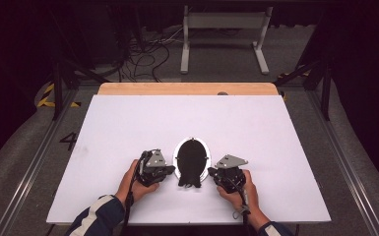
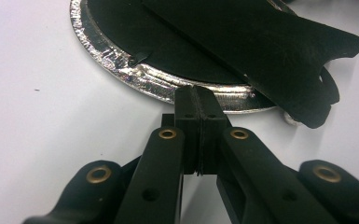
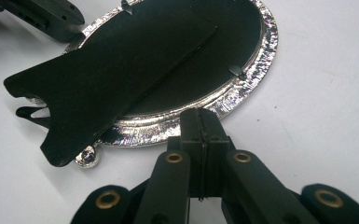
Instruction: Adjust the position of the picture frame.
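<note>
An oval silver picture frame (image 1: 177, 158) lies face down on the white tabletop, its black backing up. A black easel stand (image 1: 188, 178) juts from the back toward the near edge. My left gripper (image 1: 170, 170) sits at the frame's left side, jaws shut with nothing between them. In the left gripper view the closed tips (image 2: 196, 91) meet the silver rim (image 2: 121, 70), below the stand (image 2: 270, 51). My right gripper (image 1: 211, 172) is at the frame's right side, also shut and empty. Its tips (image 3: 200, 115) are against the rim (image 3: 257, 70), with the stand (image 3: 112, 70) to the left.
The white tabletop (image 1: 128, 123) stretches wide to the left, right and far side, with a wooden strip (image 1: 187, 88) at its back edge. Beyond it stand a white metal stand (image 1: 224, 34) and floor cables (image 1: 147, 54). A small hanging ring (image 3: 87, 157) sticks out from the frame.
</note>
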